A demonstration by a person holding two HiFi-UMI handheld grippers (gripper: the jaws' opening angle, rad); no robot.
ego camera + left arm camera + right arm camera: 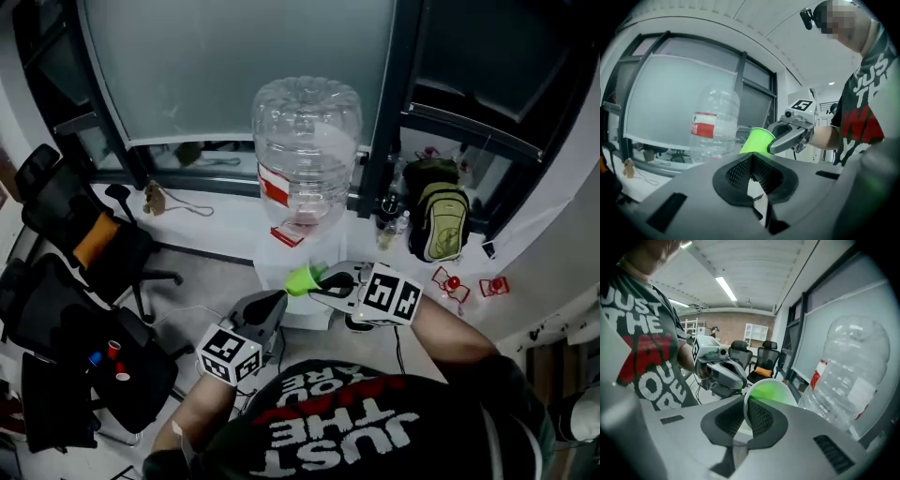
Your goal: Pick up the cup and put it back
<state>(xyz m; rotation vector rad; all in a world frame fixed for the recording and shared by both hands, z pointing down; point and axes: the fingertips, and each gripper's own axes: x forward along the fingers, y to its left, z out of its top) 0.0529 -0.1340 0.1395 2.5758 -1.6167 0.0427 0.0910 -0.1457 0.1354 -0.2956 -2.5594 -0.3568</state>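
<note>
Two black office chairs, one (80, 220) behind the other (66, 328), stand well to the left of the water bottle (307, 155), and the rear one has an orange cushion on its seat. There is one water bottle. It is big and clear with a red and white label, and it sits neck-down on a white dispenser (281, 258). I can see straight through its walls, but I cannot tell whether any water is left at the neck. One green and black backpack (441, 220) leans by the window to the right of the bottle. It is closed, so I cannot see what is inside.

I have two claws, both held up in front of the bottle's lower end. My right claw (323, 281) is pinching the rim of the one green cup (302, 279), with one pad inside the mouth and one outside. The cup hangs in the air on its side, just in front of the dispenser and below the bottle's neck, with its base pointing away from the right claw. Looking along that claw, I see into the cup's mouth, and only its green inner wall shows. My left claw (277, 302) is just beside the cup on the side away from the bottle. Its pads are pressed together with nothing between them, and it is not touching the cup.
</note>
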